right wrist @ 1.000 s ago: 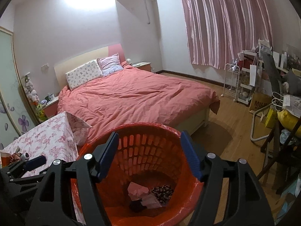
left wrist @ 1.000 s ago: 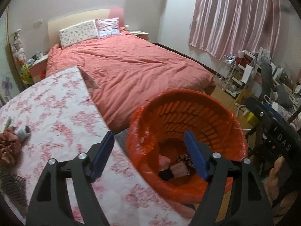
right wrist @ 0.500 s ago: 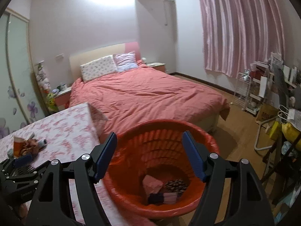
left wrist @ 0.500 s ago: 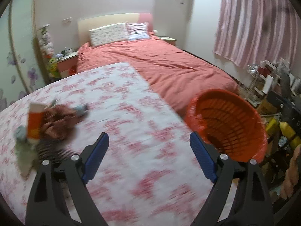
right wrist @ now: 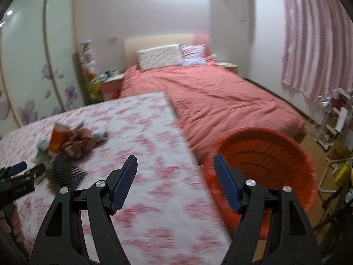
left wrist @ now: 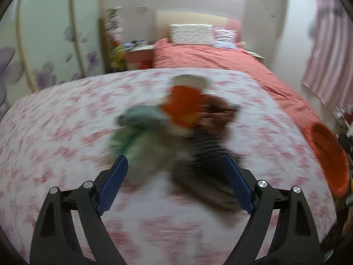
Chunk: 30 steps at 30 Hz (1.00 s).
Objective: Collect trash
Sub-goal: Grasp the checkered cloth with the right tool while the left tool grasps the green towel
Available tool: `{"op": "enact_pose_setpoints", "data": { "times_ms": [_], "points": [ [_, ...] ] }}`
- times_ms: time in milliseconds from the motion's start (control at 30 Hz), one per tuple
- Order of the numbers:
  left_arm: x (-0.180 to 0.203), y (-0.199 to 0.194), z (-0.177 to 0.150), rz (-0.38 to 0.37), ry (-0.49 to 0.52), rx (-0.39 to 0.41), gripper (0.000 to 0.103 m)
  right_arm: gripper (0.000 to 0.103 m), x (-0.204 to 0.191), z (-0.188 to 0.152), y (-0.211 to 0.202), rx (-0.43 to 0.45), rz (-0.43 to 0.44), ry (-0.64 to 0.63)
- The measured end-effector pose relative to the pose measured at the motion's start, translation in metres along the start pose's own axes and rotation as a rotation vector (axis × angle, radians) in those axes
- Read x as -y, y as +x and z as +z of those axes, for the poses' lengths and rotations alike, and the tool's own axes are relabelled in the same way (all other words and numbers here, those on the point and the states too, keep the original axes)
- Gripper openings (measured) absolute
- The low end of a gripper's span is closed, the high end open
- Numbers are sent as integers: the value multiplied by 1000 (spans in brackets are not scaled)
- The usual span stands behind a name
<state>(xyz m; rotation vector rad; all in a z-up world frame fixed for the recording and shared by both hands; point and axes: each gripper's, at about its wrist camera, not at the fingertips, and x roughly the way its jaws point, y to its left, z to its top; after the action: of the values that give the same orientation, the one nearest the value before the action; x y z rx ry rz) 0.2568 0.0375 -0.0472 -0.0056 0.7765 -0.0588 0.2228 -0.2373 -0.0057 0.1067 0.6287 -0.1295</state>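
Note:
A blurred heap of trash lies on the floral tablecloth (left wrist: 66, 132): an orange and white cup (left wrist: 185, 106), a green wrapper (left wrist: 141, 141), a brown crumpled piece (left wrist: 218, 110) and a dark ribbed piece (left wrist: 207, 154). My left gripper (left wrist: 174, 160) hangs open just in front of the heap, with nothing pressed between its pads. The right wrist view shows the same heap (right wrist: 72, 141) at far left, with the left gripper (right wrist: 28, 169) beside it. My right gripper (right wrist: 174, 158) is open and empty over the table's right edge. The orange basket (right wrist: 264, 154) stands beyond that edge.
The basket (left wrist: 328, 154) sits low off the table's right side. A bed with a red cover (right wrist: 220, 97) fills the room behind. Wardrobe doors (right wrist: 33, 66) stand at left. Shelves and clutter (right wrist: 335, 114) line the right wall under pink curtains.
Both views have swung left, from the basket to the table. The left gripper has travelled over the cloth to the trash heap, its jaws a little wider. The right gripper now straddles the table edge.

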Motion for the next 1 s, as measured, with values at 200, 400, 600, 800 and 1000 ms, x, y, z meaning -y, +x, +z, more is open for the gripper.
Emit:
{"op": "enact_pose_setpoints", "data": {
  "times_ms": [200, 400, 600, 800, 1000],
  "points": [
    [-56, 3, 0, 48, -81, -6, 85, 71, -65, -6, 27, -80, 140, -65],
    [-83, 6, 0, 66, -95, -1, 85, 62, -120, -13, 46, -156, 290, -118],
    [-95, 8, -3, 57, -111, -3, 85, 57, -157, -18, 58, -203, 347, -172],
    [-91, 10, -2, 30, -102, -8, 85, 39, -164, -22, 74, -255, 342, -171],
    [-77, 19, 1, -9, -92, -23, 85, 15, -153, -23, 71, -260, 331, -164]
  ]
}}
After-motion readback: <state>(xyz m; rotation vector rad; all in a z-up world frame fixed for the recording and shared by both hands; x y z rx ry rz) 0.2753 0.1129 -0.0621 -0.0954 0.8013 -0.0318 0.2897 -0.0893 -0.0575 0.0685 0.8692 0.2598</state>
